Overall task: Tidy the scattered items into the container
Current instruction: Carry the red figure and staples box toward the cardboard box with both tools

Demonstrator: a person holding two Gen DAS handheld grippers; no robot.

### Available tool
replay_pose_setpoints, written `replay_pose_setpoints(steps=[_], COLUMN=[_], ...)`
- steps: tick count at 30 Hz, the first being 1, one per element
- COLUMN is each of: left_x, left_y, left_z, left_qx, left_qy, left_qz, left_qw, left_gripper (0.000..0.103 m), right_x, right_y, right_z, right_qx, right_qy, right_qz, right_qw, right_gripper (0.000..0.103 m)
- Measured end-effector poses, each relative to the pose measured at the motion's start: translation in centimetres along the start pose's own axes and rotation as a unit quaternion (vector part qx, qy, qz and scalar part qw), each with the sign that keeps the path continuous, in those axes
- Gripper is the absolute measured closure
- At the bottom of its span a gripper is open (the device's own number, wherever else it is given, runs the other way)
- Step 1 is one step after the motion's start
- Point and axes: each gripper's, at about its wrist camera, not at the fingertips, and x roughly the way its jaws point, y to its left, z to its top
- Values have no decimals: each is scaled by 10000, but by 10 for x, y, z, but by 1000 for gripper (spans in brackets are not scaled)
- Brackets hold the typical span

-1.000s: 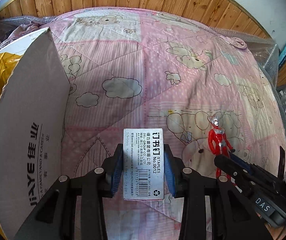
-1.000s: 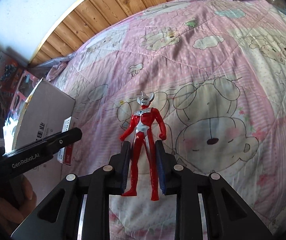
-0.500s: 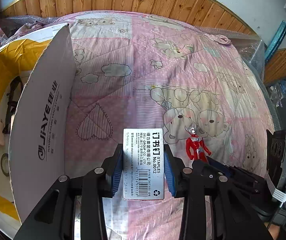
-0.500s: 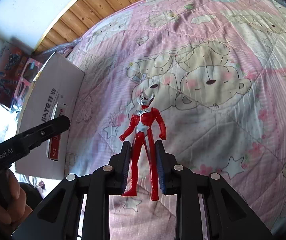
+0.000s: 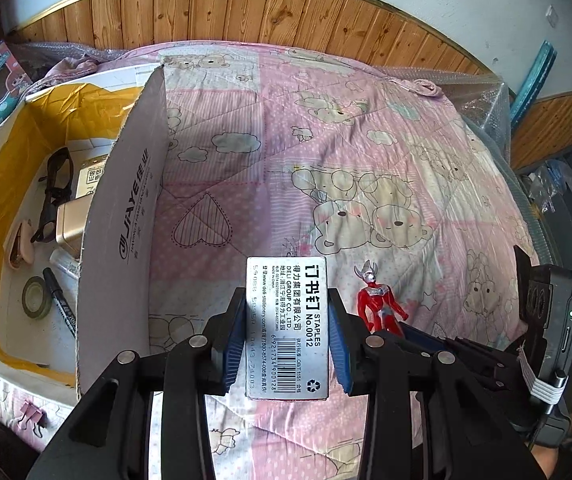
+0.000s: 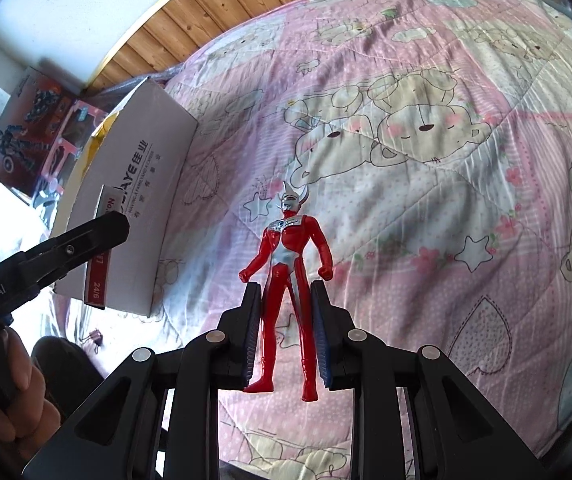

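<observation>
A: Left wrist view? Left hand-held gripper (image 5: 286, 330) clamps the grey cardboard staple box (image 5: 287, 328) above the pink quilted bed (image 5: 345, 128), beside the white cardboard container (image 5: 126, 216).

B: Right wrist view: right hand-held gripper (image 6: 286, 322) pinches the red plastic hero figurine (image 6: 287, 280). Carrying step; next, probably lift both over the container's wall and release.

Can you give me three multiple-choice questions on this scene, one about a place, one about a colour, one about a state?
1. Where is the black marker?
A. Inside the cardboard box
B. On the quilt
C. In a gripper

2. What colour is the toy figure's body mostly?
A. Blue
B. Red
C. Green

3. What is the left gripper doing?
A. Hanging open
B. Clamped on the staples box
C. Shut on nothing

Answers: 1 A, it lies beside the tape roll within the walls; 2 B, red with silver trim; 3 B, both pads press its sides.
</observation>
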Motion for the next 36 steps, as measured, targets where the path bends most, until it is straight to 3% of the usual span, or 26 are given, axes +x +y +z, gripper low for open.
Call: replay_pose_setpoints(steps=[17, 36], left_x=[-41, -79], left_y=[11, 66], left_z=[-18, -36], left_qx=[-24, -523], left_qy=[-310, -583], left_qz=[-154, -281], left_qw=[9994, 9965], left_gripper=[64, 64], right_x=[-23, -32], right_y=[52, 121], right_z=[-16, -16], right_qx=[-438, -1048], right_qy=[-106, -166], right_qz=[150, 308], right_qw=[9989, 9939], right_gripper=[78, 78])
